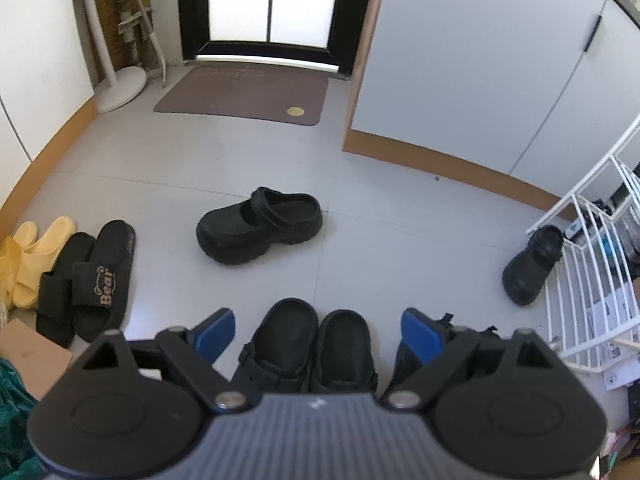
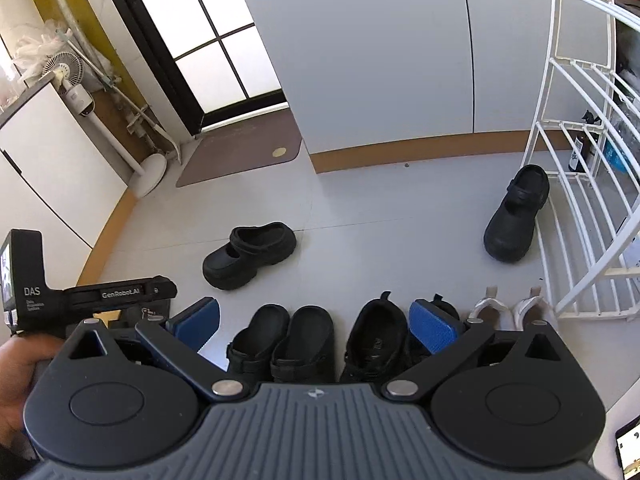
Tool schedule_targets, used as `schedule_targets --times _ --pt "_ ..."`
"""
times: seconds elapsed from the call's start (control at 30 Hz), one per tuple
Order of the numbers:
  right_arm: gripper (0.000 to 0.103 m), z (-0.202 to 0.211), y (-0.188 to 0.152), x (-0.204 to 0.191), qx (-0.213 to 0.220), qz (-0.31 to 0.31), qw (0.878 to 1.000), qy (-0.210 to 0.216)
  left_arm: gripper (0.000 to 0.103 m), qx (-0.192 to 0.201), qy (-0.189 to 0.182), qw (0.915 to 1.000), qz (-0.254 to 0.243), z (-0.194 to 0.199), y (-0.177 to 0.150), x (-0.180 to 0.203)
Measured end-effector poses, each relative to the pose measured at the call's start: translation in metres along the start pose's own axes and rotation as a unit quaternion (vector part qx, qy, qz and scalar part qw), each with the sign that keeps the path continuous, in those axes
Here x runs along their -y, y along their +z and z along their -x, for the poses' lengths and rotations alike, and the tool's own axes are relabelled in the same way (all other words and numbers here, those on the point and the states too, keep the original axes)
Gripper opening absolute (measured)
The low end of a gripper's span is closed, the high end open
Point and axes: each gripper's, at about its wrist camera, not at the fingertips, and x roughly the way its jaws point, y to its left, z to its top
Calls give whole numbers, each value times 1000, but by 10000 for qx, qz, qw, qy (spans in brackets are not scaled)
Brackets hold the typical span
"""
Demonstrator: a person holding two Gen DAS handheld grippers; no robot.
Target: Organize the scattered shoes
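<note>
**Two stray clogs left, both claws empty**

Left wrist view: the left claw (image 1: 316,334) gapes wide, holding nothing, above the paired black clogs (image 1: 310,346). The stray clog (image 1: 260,226) lies ahead on the floor, long axis crosswise, toe left.

Right wrist view: the right claw (image 2: 312,326) stands fully spread, empty. The second stray clog (image 2: 516,214) sits ahead-right against the white rack (image 2: 580,200), probably nearer this hand.

Door (image 1: 272,4) at far wall, glazed, black frame. Brown mat (image 1: 244,94) on floor directly before door, yellow disc (image 1: 295,111) at its near right corner. White fan stand (image 1: 108,60) left of door, base beside mat. White cabinet (image 1: 472,60) right of door. White wire rack (image 2: 580,200) right of cabinet.
</note>
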Motion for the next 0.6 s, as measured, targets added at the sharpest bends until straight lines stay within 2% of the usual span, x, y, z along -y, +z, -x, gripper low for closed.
schedule_targets --times 0.1,0.2,0.4,0.6 --pt "103 2 0 9 3 -85 9999 -123 92 -154 35 9999 -37 5 -3 2" --pt "103 7 3 13 50 -112 9998 -164 92 -261 -147 9995 25 20 3 1" --pt "103 10 7 7 169 -130 9996 -204 95 136 127 9990 -415 45 9 20" --pt "103 -2 2 4 -31 -59 9997 -251 97 241 -84 9990 -379 37 7 34"
